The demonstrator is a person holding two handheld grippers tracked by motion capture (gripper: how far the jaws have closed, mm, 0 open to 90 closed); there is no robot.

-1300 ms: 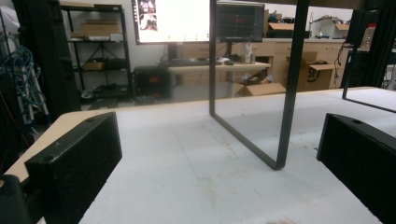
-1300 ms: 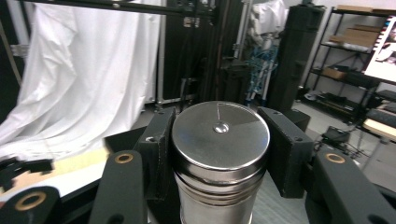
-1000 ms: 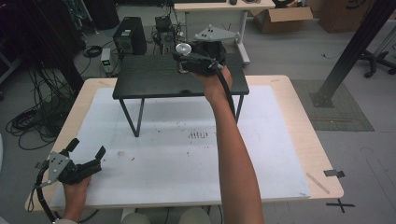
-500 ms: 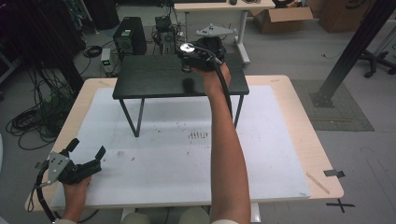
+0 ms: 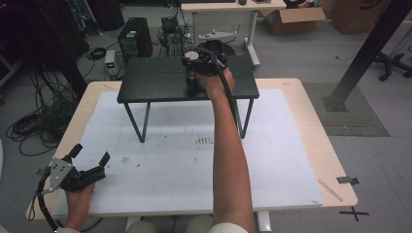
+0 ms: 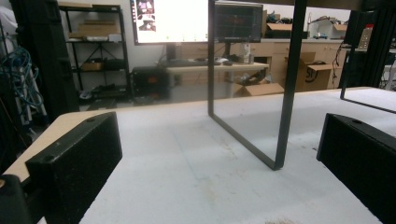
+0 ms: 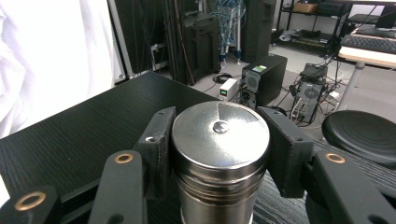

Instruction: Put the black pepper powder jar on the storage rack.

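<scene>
My right gripper (image 7: pixel 219 149) is clamped on the steel shaker (image 7: pixel 219 154), jaws pressing its sides just below the lid, over the black shelf (image 5: pixel 155 80). I lower it upright until the base seats flat (well inside the edge), then release. My left gripper (image 5: pixel 90 158) rests apart and empty on the white mat (image 5: pixel 170 165).

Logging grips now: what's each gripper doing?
Left gripper: open, holding nothing.
Right gripper: closed on the steel shaker.
</scene>
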